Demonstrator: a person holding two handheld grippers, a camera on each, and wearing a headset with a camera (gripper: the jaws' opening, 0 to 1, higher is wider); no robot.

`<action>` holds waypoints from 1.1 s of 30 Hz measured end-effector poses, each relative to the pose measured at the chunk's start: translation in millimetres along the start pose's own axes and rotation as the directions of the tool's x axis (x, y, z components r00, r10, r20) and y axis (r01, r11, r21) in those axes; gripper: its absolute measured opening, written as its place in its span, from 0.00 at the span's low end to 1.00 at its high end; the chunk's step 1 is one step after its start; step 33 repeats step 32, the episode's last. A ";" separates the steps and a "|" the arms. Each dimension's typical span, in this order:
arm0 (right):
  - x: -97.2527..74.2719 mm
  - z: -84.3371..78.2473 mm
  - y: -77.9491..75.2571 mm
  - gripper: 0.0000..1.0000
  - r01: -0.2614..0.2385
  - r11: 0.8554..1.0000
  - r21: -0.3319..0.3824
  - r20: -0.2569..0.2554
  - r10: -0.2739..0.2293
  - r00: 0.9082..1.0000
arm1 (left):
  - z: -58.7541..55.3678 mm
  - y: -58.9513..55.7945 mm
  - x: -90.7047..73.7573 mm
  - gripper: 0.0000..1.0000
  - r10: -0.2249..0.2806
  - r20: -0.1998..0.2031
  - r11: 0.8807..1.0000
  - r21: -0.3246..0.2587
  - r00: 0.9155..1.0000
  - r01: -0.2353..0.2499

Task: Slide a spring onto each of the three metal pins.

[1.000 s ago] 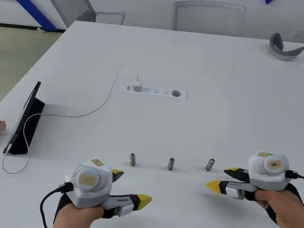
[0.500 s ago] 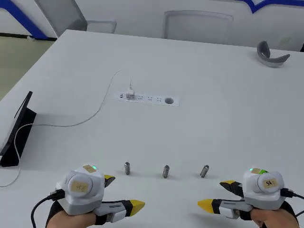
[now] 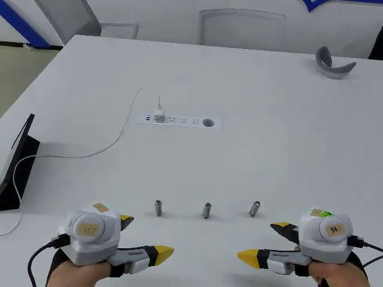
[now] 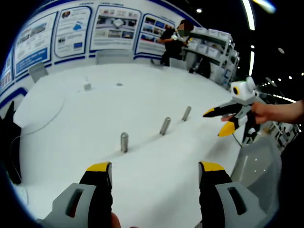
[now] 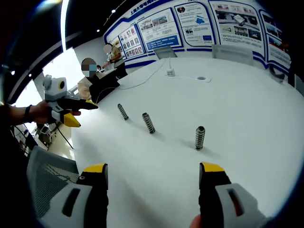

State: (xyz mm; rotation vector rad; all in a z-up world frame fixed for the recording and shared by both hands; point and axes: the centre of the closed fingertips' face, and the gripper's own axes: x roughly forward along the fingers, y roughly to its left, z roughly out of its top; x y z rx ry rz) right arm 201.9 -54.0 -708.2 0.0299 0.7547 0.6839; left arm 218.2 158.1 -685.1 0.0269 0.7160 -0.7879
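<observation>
Three spring-sleeved pins [image 3: 206, 210] stand on the surface [image 3: 269, 149], just ahead and between the left hand-held gripper [image 3: 147, 235] and right hand-held gripper [image 3: 260, 241], both wide and empty.

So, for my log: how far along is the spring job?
Done, it seems: left pin, middle pin and right pin each wear a spring. In hand: nothing; left tongs and right tongs are open and empty. Left: nothing that shows.
</observation>
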 end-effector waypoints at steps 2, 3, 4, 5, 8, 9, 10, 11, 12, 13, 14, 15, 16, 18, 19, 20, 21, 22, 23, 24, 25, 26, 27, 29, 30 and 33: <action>0.0 -0.6 3.1 0.82 -0.001 1.000 -0.005 -0.002 0.001 1.000 | -1.1 1.2 -0.2 0.77 -0.004 0.000 1.000 -0.009 1.000 0.004; -0.1 -0.7 3.8 0.82 0.000 1.000 -0.007 -0.003 0.000 1.000 | -1.2 1.2 -0.2 0.78 -0.006 0.002 1.000 -0.016 1.000 0.006; -0.8 -0.1 6.0 0.82 0.000 1.000 -0.009 -0.002 0.000 1.000 | -1.7 1.4 -0.2 0.78 -0.005 0.001 1.000 -0.019 1.000 0.005; -1.0 0.2 6.9 0.83 -0.002 1.000 -0.010 -0.002 0.002 1.000 | -2.4 2.0 -0.1 0.78 -0.003 -0.001 1.000 -0.018 1.000 0.003; -1.7 1.1 8.0 0.85 0.003 1.000 -0.009 0.004 -0.003 1.000 | -2.4 1.8 -0.4 0.79 -0.001 -0.001 1.000 -0.016 1.000 0.001; -1.9 1.3 8.5 0.85 0.004 1.000 -0.007 0.007 -0.004 1.000 | -2.3 1.3 -0.6 0.79 -0.003 -0.001 1.000 -0.016 1.000 0.003; -1.8 0.6 8.0 0.85 0.005 1.000 -0.007 0.008 -0.005 1.000 | -2.3 1.1 -0.7 0.80 -0.003 0.000 1.000 -0.016 1.000 0.003; -1.8 0.0 8.6 0.86 0.003 1.000 -0.006 0.009 -0.003 1.000 | -2.6 1.1 -0.9 0.80 -0.002 -0.001 1.000 -0.015 1.000 0.002; -2.1 -0.4 9.8 0.86 0.001 1.000 -0.006 0.008 -0.001 1.000 | -2.7 1.0 -1.1 0.80 -0.003 -0.001 1.000 -0.016 1.000 0.003; -2.3 -0.9 10.7 0.86 0.000 1.000 -0.008 0.008 0.000 1.000 | -2.7 0.6 -1.5 0.80 -0.003 -0.002 1.000 -0.017 1.000 0.003; -2.7 -1.8 11.8 0.86 0.001 1.000 -0.012 0.006 -0.001 1.000 | -2.5 0.2 -2.0 0.80 -0.003 -0.001 1.000 -0.017 1.000 0.003; -2.9 -2.2 12.2 0.86 0.002 1.000 -0.014 0.005 -0.002 1.000 | -2.7 0.3 -2.1 0.80 -0.003 -0.001 1.000 -0.016 1.000 0.003; -3.3 -2.5 13.2 0.86 0.002 1.000 -0.013 0.005 -0.002 1.000 | -3.0 0.6 -2.4 0.80 -0.003 -0.002 1.000 -0.015 1.000 0.003; -3.7 -2.1 14.5 0.86 -0.001 1.000 -0.010 0.012 0.001 1.000 | -3.5 0.8 -3.1 0.80 -0.003 -0.006 1.000 -0.014 1.000 0.003; -3.8 -2.1 15.2 0.87 -0.003 1.000 -0.008 0.014 0.003 1.000 | -3.6 0.8 -3.5 0.80 -0.003 -0.006 1.000 -0.013 1.000 0.003; -4.0 -2.2 16.2 0.87 -0.003 1.000 -0.007 0.015 0.003 1.000 | -3.8 0.9 -4.1 0.80 -0.003 -0.006 1.000 -0.010 1.000 0.003; -4.2 -2.5 16.9 0.87 -0.002 1.000 -0.008 0.014 0.002 1.000 | -3.7 1.2 -4.4 0.80 -0.003 -0.004 1.000 -0.008 1.000 0.003; -4.4 -2.7 18.3 0.87 -0.004 1.000 -0.012 0.014 0.004 1.000 | -3.7 1.4 -5.0 0.79 -0.003 -0.003 1.000 -0.009 1.000 0.003; -4.6 -2.5 19.6 0.86 -0.006 1.000 -0.018 0.016 0.006 1.000 | -3.8 1.7 -5.2 0.80 -0.003 -0.002 1.000 -0.010 1.000 0.003; -4.6 -1.7 20.7 0.86 -0.006 1.000 -0.023 0.020 0.006 1.000 | -3.8 1.8 -5.7 0.80 -0.005 0.000 1.000 -0.012 1.000 0.004; -4.5 -1.3 21.4 0.86 -0.009 1.000 -0.023 0.022 0.009 1.000 | -4.0 1.7 -5.9 0.80 -0.005 0.000 1.000 -0.014 1.000 0.005; -4.3 -1.4 22.5 0.86 -0.012 1.000 -0.016 0.023 0.013 1.000 | -4.3 1.7 -6.3 0.80 -0.006 0.000 1.000 -0.016 1.000 0.006; -4.1 -1.6 23.2 0.86 -0.014 1.000 -0.013 0.023 0.015 1.000 | -4.7 1.6 -6.7 0.80 -0.006 -0.002 1.000 -0.015 1.000 0.006; -3.2 -2.4 23.8 0.86 -0.016 1.000 -0.015 0.023 0.016 1.000 | -5.5 1.7 -7.4 0.80 -0.007 -0.004 1.000 -0.014 1.000 0.007; -3.1 -2.4 24.5 0.86 -0.016 1.000 -0.015 0.022 0.017 1.000 | -5.6 1.7 -7.7 0.80 -0.009 -0.005 1.000 -0.015 1.000 0.008; -2.9 -2.1 25.5 0.87 -0.019 1.000 -0.012 0.023 0.019 1.000 | -5.5 1.5 -8.8 0.80 -0.011 -0.005 1.000 -0.019 1.000 0.010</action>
